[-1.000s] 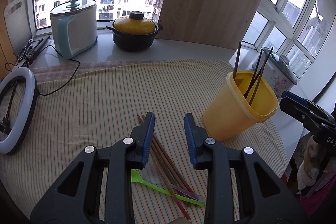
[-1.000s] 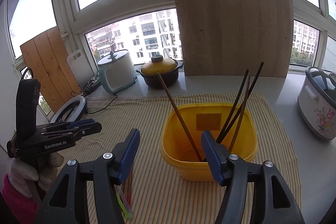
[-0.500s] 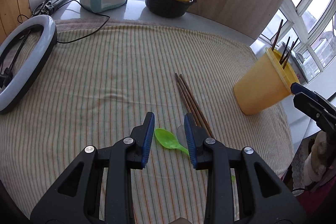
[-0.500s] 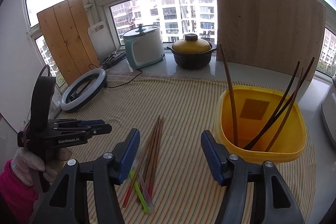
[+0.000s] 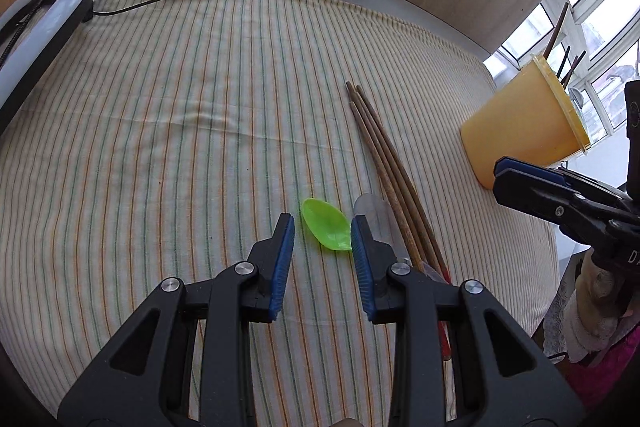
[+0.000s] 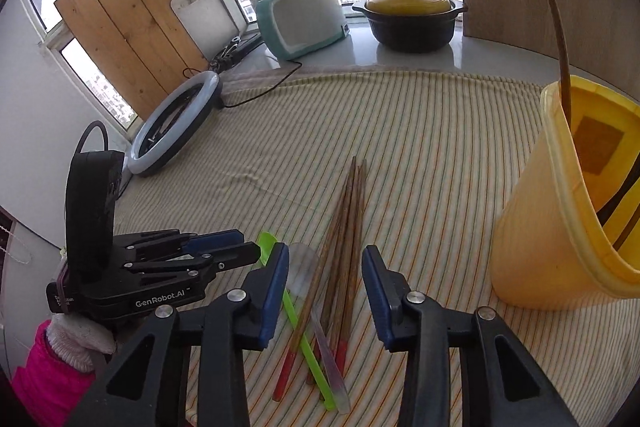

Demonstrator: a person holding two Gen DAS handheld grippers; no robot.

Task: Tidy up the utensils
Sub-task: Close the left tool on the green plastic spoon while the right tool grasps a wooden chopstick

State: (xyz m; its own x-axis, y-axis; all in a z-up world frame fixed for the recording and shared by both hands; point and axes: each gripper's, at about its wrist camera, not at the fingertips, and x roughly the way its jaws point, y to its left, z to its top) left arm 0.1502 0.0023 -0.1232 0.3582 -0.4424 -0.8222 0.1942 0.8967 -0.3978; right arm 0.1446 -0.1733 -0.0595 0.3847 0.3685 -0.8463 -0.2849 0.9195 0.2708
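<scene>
My right gripper [image 6: 325, 277] has just been closing its fingers, yet they are released, gripping nothing, with the bundle of brown wooden chopsticks with red ends [image 6: 344, 243] lying on the cloth between and beyond them. My left gripper [image 5: 322, 241] is likewise unclenched and narrow, holding nothing, its blue pads framing the bowl of the lime-green plastic spoon [image 5: 326, 225]; a clear plastic spoon [image 5: 374, 217] lies just beside it, touching the chopsticks. Compared with a second ago, both cameras now look from lower and closer: then my right view faced the tall yellow plastic container [image 6: 560, 219] that holds several chopsticks upright, now that container sits off to my right and the loose pile fills the middle. I judge this the start of the next pick, with the loose utensils on the striped cloth over the counter [image 5: 180, 107] still to be moved into the container. The only legible writing is "GenRobot.AI" on my left gripper's body in the right view.
</scene>
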